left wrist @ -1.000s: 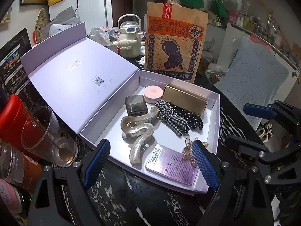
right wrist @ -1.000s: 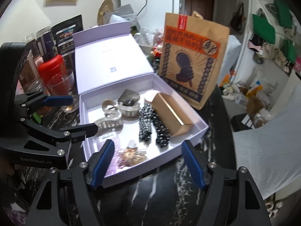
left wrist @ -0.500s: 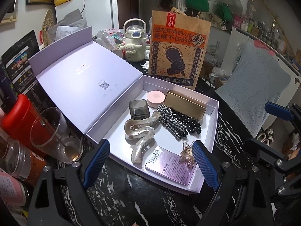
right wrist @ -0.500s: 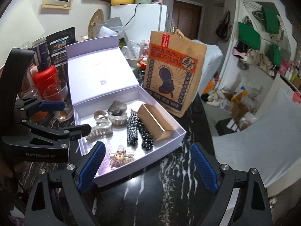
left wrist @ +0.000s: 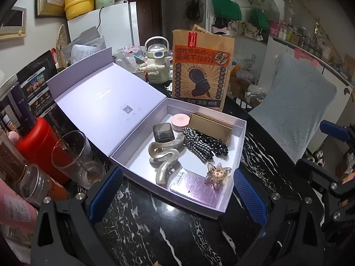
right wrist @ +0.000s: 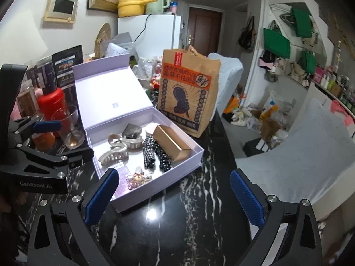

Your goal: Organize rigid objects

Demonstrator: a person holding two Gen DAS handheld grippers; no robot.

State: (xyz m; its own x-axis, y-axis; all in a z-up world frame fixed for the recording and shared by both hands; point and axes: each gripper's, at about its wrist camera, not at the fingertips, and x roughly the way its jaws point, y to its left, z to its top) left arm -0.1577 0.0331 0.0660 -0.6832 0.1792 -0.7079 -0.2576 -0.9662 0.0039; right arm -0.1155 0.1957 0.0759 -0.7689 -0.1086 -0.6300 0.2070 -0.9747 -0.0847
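Note:
An open lilac box (left wrist: 241, 148) lies on the black marble table, its lid (left wrist: 106, 102) folded back to the left. Inside are a gold case (left wrist: 210, 126), a pink round compact (left wrist: 180, 119), a smoky cube (left wrist: 163, 130), two pearly hair claws (left wrist: 164, 153), checked and dotted scrunchies (left wrist: 204, 144), an amber flower clip (left wrist: 218, 174) and a purple card (left wrist: 195, 188). My left gripper (left wrist: 176, 173) hovers before the box's near edge, jaws opening, nothing between them. My right gripper (right wrist: 174, 174) hangs at the box's near right corner (right wrist: 144, 199), jaws also opening and empty.
A brown paper bag (left wrist: 199, 75) stands just behind the box, with a cream kettle-shaped bottle (left wrist: 156, 66) beside it. A glass (left wrist: 73, 155), a red canister (left wrist: 37, 146) and jars crowd the left side. A grey-blue covered chair (left wrist: 295, 110) sits off the table's right edge.
Both grippers have drawn back and upward from the box, so it looks smaller and farther. Both pairs of jaws have spread wider. The box's contents have not moved.

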